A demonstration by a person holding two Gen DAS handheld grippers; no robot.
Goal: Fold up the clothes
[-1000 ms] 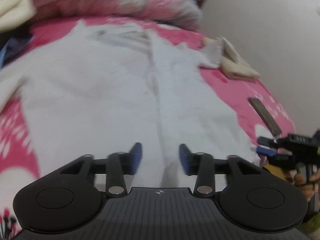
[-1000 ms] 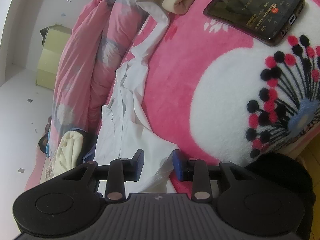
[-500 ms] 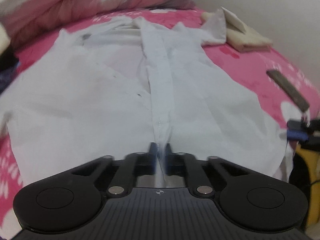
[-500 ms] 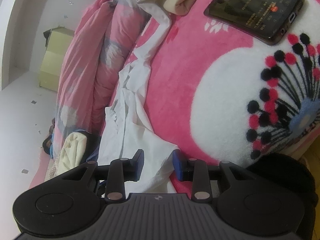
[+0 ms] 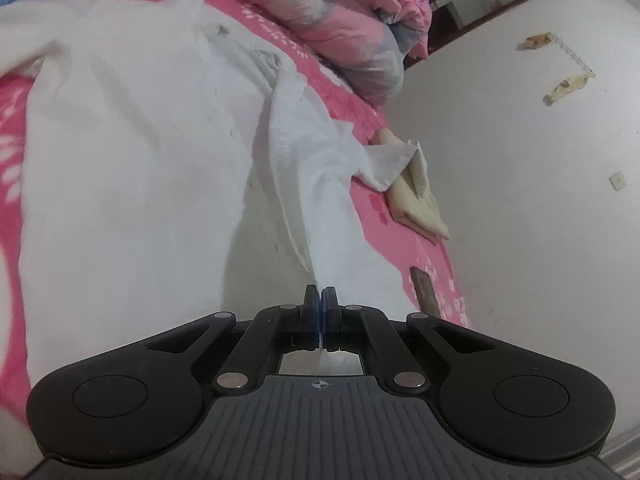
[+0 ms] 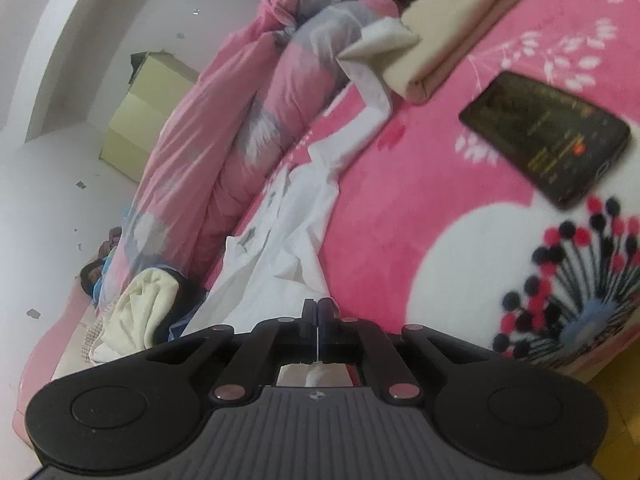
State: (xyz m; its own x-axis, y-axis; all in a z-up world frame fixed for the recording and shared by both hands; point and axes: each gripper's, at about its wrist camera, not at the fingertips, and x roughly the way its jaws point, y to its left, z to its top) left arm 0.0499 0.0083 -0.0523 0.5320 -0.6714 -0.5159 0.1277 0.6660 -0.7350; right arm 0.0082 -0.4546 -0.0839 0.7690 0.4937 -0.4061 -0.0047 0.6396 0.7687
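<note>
A white button shirt [image 5: 132, 168] lies spread on the pink bed cover, its front placket running up the middle. My left gripper [image 5: 320, 296] is shut on the shirt's bottom hem near the placket, and the cloth rises in a ridge from the pads. In the right wrist view the same white shirt [image 6: 288, 248] trails away toward the quilt, one sleeve reaching a folded cream garment. My right gripper [image 6: 318, 308] is shut on the shirt's near corner, with a thin edge of white cloth pinched between the pads.
A rolled pink and grey quilt [image 5: 344, 36] lies along the far side of the bed. A folded cream garment [image 6: 452, 40] and a dark phone [image 6: 548, 136] rest on the pink blanket [image 6: 420, 200]. A pile of clothes [image 6: 136, 312] sits at the left. A white wall [image 5: 540, 200] stands close by.
Both grippers closed onto the shirt's lower edge, the left first, then the right. The left view rolled and swung, and the hem now lifts. The right gripper rose a little.
</note>
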